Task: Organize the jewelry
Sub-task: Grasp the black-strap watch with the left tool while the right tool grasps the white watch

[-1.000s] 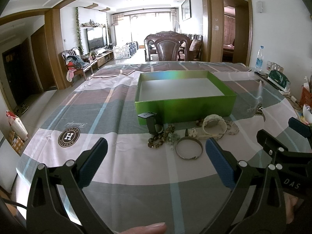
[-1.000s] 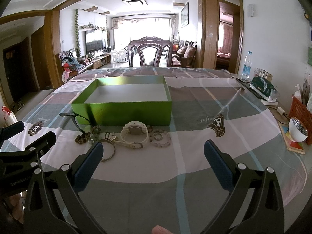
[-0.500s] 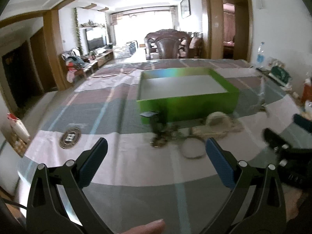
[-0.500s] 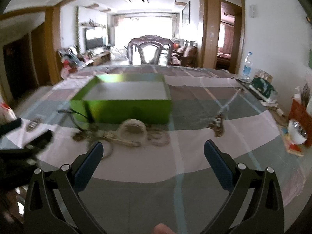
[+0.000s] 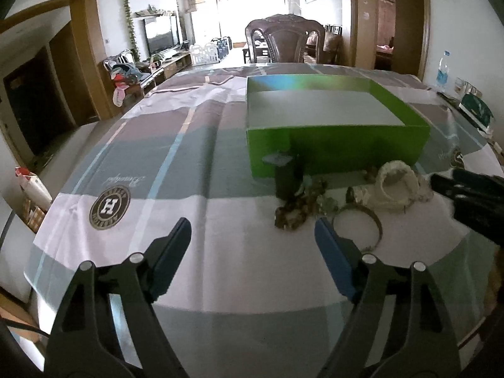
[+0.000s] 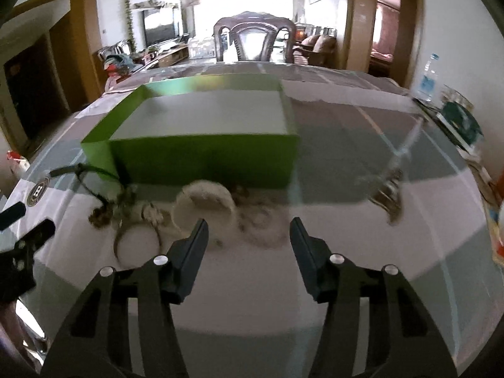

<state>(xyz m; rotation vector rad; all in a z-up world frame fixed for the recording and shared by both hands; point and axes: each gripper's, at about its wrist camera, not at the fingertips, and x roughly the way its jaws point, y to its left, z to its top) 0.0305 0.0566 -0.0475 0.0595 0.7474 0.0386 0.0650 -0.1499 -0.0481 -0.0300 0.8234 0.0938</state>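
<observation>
An open green box [image 5: 334, 132] [image 6: 201, 154] stands on the table with an empty grey inside. In front of it lies jewelry: a black watch [image 5: 285, 174], a beaded bracelet [image 5: 299, 209], a metal bangle [image 5: 357, 225] [image 6: 137, 241], a white watch [image 5: 395, 186] [image 6: 204, 204] and a pale beaded bracelet [image 6: 261, 223]. My left gripper [image 5: 252, 244] is open and empty, left of the bangle. My right gripper [image 6: 249, 239] is open and empty, just short of the white watch and the pale bracelet; it shows at the right edge of the left wrist view [image 5: 466, 189].
A striped cloth [image 5: 157, 170] covers the table. A water bottle [image 6: 428, 77] and a green item [image 6: 460, 118] stand at the far right edge. A wooden chair [image 5: 285, 42] stands behind the table. The left gripper shows at the left edge of the right wrist view [image 6: 25, 239].
Both grippers have moved forward and down toward the jewelry. The left view has shifted left. Both pairs of fingers have narrowed their gap but stay open.
</observation>
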